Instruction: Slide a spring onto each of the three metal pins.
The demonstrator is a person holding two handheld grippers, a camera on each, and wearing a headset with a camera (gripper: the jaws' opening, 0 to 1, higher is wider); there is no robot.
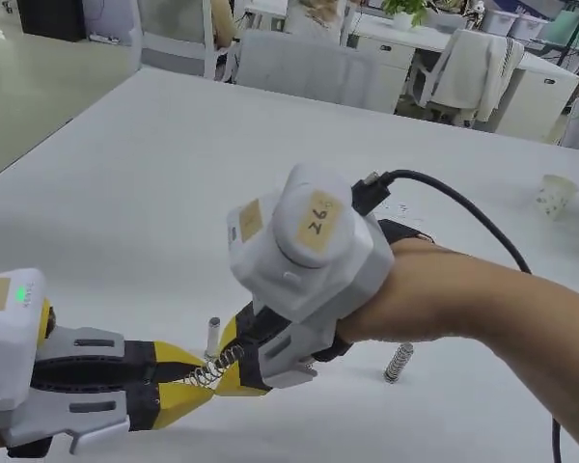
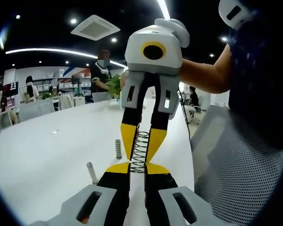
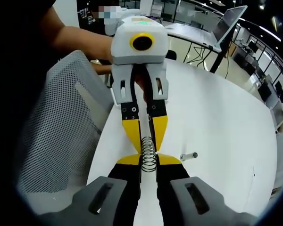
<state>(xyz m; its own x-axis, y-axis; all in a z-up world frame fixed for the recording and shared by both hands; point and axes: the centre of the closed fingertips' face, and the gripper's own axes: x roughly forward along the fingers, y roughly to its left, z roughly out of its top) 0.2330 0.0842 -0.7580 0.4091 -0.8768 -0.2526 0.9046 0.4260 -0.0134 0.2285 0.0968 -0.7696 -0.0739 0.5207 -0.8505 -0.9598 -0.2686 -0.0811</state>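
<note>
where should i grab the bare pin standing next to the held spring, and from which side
Probably low on the bare pin, with the jaws coming in level from the side. It stands upright, and a low hold leaves its top free for the spring.

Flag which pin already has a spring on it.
The right pin, head view: coils wrap it. The left pin, beside the held spring, is bare.

Your right gripper (image 1: 228, 361) wears a rounded white housing, a tan sticker (image 1: 318, 220) marked 26 on top and a black cable (image 1: 463, 207) curling off its back. Both have black jaws tipped in yellow. On your left gripper (image 1: 201, 377), a green light (image 1: 21, 294) glows on the white shell. You're in a dark dotted top (image 2: 259, 70).
</note>
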